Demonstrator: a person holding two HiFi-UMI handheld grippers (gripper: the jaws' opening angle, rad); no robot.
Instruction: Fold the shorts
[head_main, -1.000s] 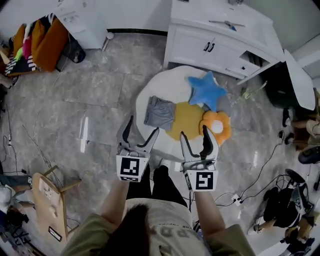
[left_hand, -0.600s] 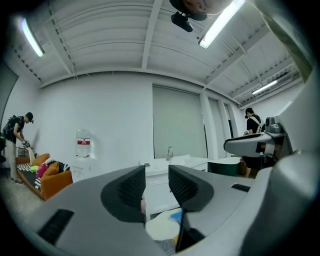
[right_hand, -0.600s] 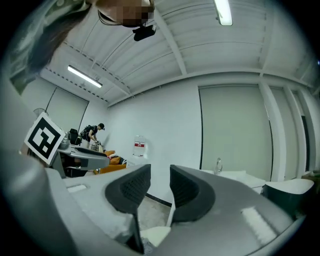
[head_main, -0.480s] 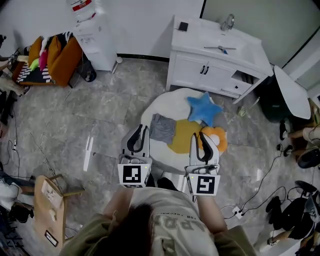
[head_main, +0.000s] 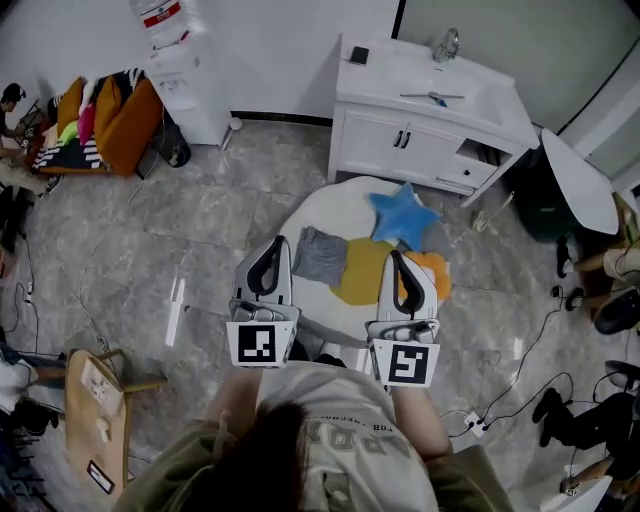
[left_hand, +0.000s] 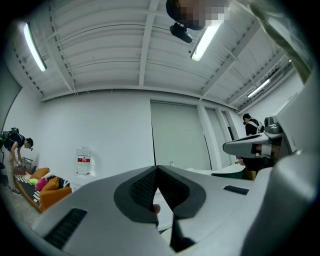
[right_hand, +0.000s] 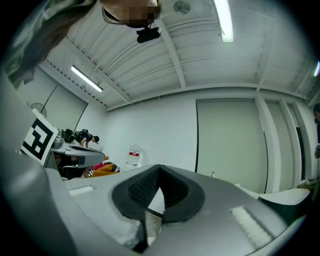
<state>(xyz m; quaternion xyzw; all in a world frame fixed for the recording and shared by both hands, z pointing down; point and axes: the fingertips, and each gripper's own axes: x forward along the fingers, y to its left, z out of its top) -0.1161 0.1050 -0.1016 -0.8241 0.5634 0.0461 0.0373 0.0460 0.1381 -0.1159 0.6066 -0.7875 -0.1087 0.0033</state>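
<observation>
The grey shorts (head_main: 322, 255) lie folded on the left part of a white round mat (head_main: 330, 205) on the floor, well below both grippers. My left gripper (head_main: 281, 243) is held up in front of me, just left of the shorts in the head view. My right gripper (head_main: 394, 256) is level with it, over a yellow cushion (head_main: 360, 272). Both have just been closing and are now shut with nothing between the pads. The left gripper (left_hand: 156, 168) and the right gripper (right_hand: 159, 168) each point level at a white wall in their own views.
A blue star cushion (head_main: 403, 214) and an orange flower cushion (head_main: 438, 277) lie on the mat. A white sink cabinet (head_main: 420, 115) stands behind it, a water dispenser (head_main: 185, 75) and an orange seat with clothes (head_main: 105, 115) at the back left. A wooden chair (head_main: 95, 400) and cables (head_main: 485, 400) are on the floor.
Both grippers have risen toward the camera and their jaws have gone from wide open to shut, holding nothing. The head view has tilted up, showing more of the back wall.
</observation>
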